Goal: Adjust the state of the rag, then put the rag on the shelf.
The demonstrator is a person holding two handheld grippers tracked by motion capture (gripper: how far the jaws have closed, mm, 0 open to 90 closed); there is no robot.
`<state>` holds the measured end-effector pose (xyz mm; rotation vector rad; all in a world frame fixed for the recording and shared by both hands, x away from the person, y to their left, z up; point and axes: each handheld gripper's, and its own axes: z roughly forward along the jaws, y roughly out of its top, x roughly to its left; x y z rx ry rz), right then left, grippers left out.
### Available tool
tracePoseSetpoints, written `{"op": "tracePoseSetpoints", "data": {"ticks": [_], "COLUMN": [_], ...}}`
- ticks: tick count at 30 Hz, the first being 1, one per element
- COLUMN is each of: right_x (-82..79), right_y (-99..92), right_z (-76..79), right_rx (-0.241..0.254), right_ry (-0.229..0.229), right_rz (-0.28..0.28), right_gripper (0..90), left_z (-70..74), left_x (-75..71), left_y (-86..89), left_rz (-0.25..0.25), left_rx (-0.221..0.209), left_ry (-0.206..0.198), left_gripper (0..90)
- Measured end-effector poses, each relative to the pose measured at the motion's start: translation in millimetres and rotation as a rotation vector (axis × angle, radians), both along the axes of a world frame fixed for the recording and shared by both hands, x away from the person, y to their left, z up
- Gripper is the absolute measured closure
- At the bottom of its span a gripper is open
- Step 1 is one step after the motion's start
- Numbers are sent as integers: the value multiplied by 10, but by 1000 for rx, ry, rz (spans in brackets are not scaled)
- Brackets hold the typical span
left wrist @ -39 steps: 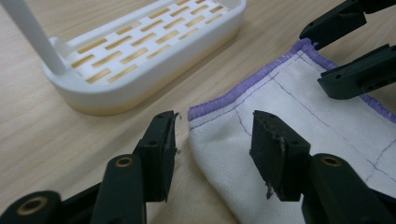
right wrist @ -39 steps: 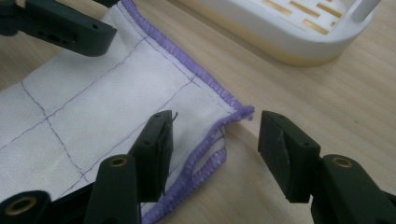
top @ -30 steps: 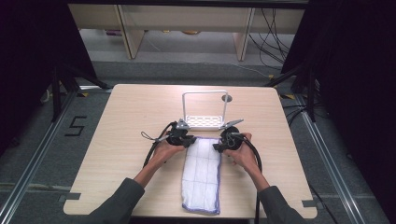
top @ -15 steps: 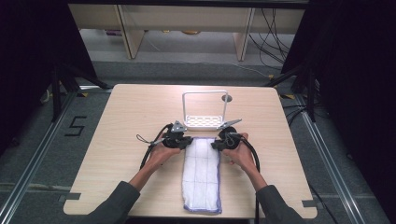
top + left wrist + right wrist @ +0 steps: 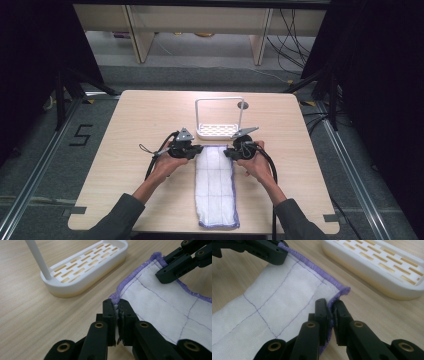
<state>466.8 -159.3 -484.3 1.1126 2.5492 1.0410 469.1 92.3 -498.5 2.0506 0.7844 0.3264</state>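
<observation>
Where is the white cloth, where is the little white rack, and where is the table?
white cloth (image 5: 216, 185), high view, middle of the fabric.
little white rack (image 5: 85, 263), left gripper view, slotted base.
table (image 5: 135, 120), high view, bare wooden top, far left part.

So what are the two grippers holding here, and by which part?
Both hold the white cloth. The left gripper pinches its far left corner, the right gripper its far right corner, each on the purple hem, next to the white rack.

cloth (image 5: 216, 187) on table (image 5: 125, 130), rack (image 5: 219, 131) behind
</observation>
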Motion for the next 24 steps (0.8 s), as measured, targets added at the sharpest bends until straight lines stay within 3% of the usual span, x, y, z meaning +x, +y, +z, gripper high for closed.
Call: {"op": "tracePoseSetpoints", "data": {"ticks": [4, 5, 6, 9, 14, 19, 20, 24], "right_x": [-11, -26, -24, -37, -54, -64, -64, -97], "right_y": [-24, -22, -35, -24, -36, -35, -29, -41], "right_z": [30, 52, 71, 95, 142, 152, 136, 186], "right_rx": [14, 27, 2, 36, 21, 26, 37, 46], "right_ry": [-36, -19, -32, -51, -52, -52, -70, -62], "right_rz": [5, 3, 8, 12, 17, 18, 14, 20], "right_gripper": [836, 836, 836, 836, 835, 835, 835, 835], "left_z": [45, 59, 74, 113, 171, 180, 181, 211], "left_x": [-26, -24, -32, -52, -81, -74, -71, -82], "left_y": [8, 22, 27, 32, 45, 55, 53, 36], "left_rz": [11, 0, 4, 9, 15, -4, -6, 2], "left_rx": [-24, -16, -18, -43, -46, -23, -23, -40], "left_ry": [-5, -9, -13, -17, -32, -36, -34, -33], "left_gripper": [847, 847, 847, 846, 845, 845, 845, 845]}}
